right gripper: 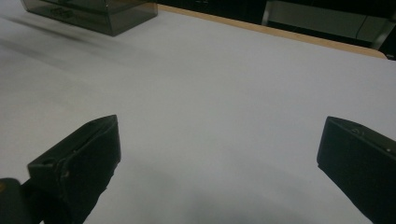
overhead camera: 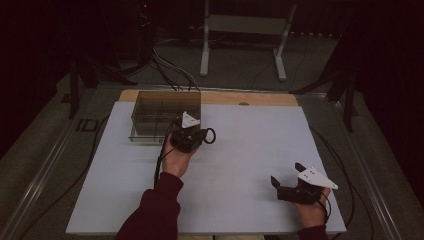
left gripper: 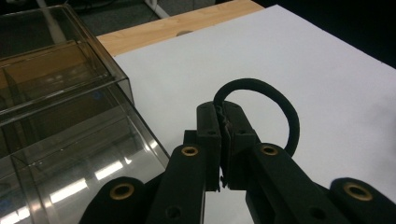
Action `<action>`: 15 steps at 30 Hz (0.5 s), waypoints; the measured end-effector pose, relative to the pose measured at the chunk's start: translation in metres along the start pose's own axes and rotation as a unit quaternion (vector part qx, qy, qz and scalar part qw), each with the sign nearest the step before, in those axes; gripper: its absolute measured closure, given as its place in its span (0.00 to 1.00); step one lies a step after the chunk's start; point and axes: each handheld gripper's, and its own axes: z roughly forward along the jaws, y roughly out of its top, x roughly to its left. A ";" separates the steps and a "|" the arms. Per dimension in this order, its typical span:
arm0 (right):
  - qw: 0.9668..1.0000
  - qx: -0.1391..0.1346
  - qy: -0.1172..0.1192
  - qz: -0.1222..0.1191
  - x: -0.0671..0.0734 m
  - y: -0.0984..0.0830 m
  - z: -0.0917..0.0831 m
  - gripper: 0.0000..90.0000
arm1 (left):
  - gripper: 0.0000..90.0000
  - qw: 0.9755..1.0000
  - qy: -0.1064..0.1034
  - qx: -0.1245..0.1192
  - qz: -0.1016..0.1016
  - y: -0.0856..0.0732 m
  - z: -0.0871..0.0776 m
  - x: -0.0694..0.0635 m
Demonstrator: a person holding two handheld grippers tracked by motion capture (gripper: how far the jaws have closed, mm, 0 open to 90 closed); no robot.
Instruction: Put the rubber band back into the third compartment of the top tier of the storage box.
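Black and looped, the hair tie (overhead camera: 210, 135) hangs from the left gripper (overhead camera: 197, 134) in the high view, just to the right of the clear smoked box (overhead camera: 150, 112) near the far-left part of the white sheet (overhead camera: 240, 150). The right gripper (overhead camera: 287, 180) rests low at the near-right corner, well apart from both.

From the left gripper view, the jaws are pinched tight on the hair tie (left gripper: 280, 107), its loop arching beyond the tips above the sheet, the box (left gripper: 60, 116) close on the left.

From the right gripper view, the jaws stand wide with bare sheet (right gripper: 210, 93) between them.
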 end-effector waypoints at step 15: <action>1.000 0.001 0.001 -0.001 0.000 0.000 0.000 0.00 | 0.98 1.000 0.013 -0.004 -0.010 0.002 -0.001 0.012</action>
